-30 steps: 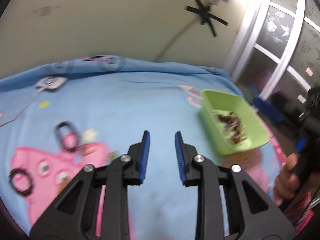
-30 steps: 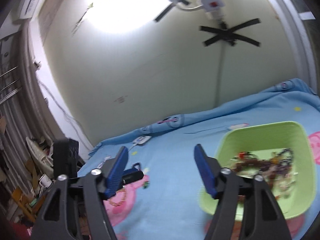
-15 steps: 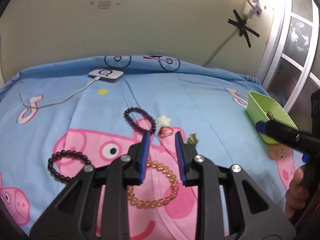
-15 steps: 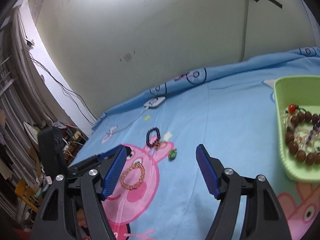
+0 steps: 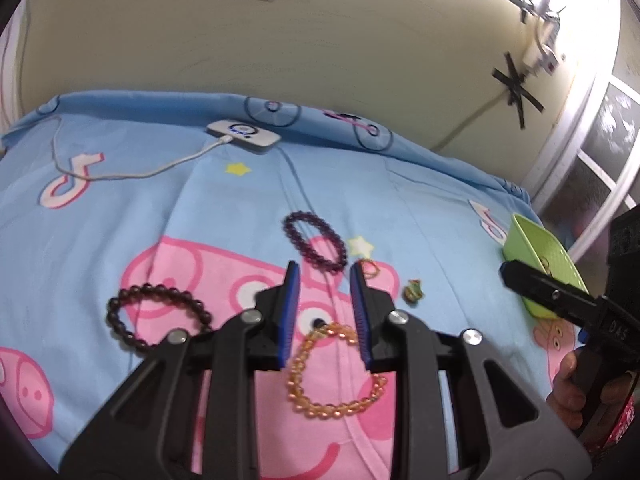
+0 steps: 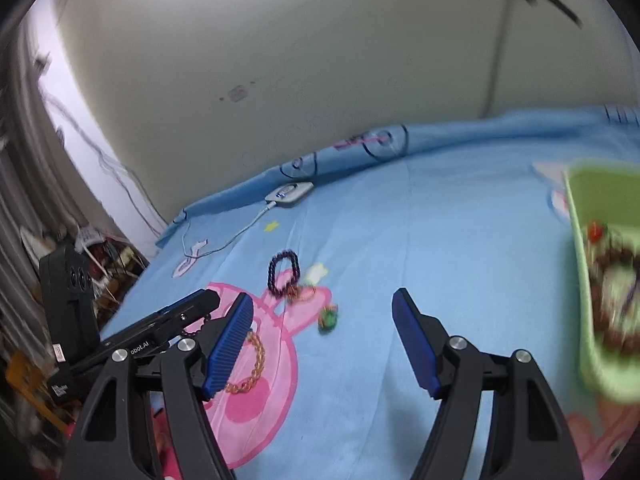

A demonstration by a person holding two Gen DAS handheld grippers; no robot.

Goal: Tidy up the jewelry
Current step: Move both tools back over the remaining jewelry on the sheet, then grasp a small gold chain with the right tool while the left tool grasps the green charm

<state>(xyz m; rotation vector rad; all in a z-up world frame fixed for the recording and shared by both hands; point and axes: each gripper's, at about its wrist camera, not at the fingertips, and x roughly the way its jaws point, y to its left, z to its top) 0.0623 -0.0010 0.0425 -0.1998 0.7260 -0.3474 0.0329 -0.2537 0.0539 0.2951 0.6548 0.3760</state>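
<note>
So on my left gripper (image 5: 324, 280) the jaws sit a narrow gap apart with nothing between them, hovering over the bed and touching none of the pieces. Through that gap I can see the amber bead bracelet (image 5: 316, 376) lying flat on the sheet right under the tips. The right gripper (image 6: 322, 312) has its jaws spread wide, also empty, hanging over bare sheet.

From the left wrist cam: a purple bead bracelet (image 5: 314, 245) lies just past the jaws at about 12 o'clock, a dark bead bracelet (image 5: 154, 320) sits at 9 o'clock, a thin gold ring (image 5: 369, 269) is by the right jaw tip at 1 o'clock, and a small green trinket (image 5: 413, 291) lies just beyond it at 2 o'clock. The green tray (image 5: 536, 256) is way over at 3 o'clock, partly behind the other gripper; in the right wrist view it's blurry but has a heap of beads in it.

The surface is a bed with a blue cartoon-pig sheet (image 5: 200, 208). A white charger puck (image 5: 243, 136) with its cable sits at the far edge, against a cream wall (image 5: 320, 32) with black tape crosses on it. There's a window at far right.
</note>
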